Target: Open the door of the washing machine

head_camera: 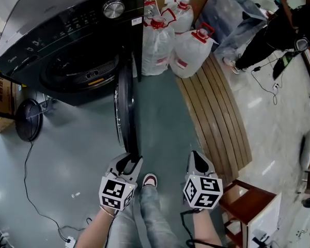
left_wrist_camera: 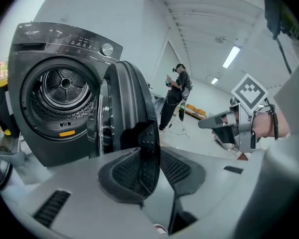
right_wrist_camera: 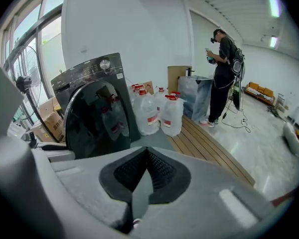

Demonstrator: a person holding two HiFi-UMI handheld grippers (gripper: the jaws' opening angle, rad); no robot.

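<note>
Dark grey and glossy, the washing machine (head_camera: 67,30) stands at about ten o'clock in the head view. Its door (head_camera: 125,107) is already swung wide, so it shows edge-on, running from the machine's front toward six o'clock. The open drum (left_wrist_camera: 62,86) shows at nine o'clock in the left gripper view. The left hand-held gripper (head_camera: 129,161) sits at the door's outer edge, at about seven o'clock in the head view. Its jaws are spread, and the dark rim of the door stands between them. The rim lies close against the left pad, with a clear gap on the right pad's side, so it is not pinched. The right hand-held gripper (head_camera: 196,156) hangs at about five o'clock, well apart from the door, over the grey-green floor (head_camera: 77,154). Its own view shows the jaws pressed together at the tips with nothing between them. Clear water jugs (head_camera: 191,53) with red caps stand at twelve o'clock, just beside the machine. A slatted wooden board (head_camera: 217,112) runs from them toward four o'clock. A person (head_camera: 279,32) in dark clothes stands at two o'clock, far from both grippers.
</note>
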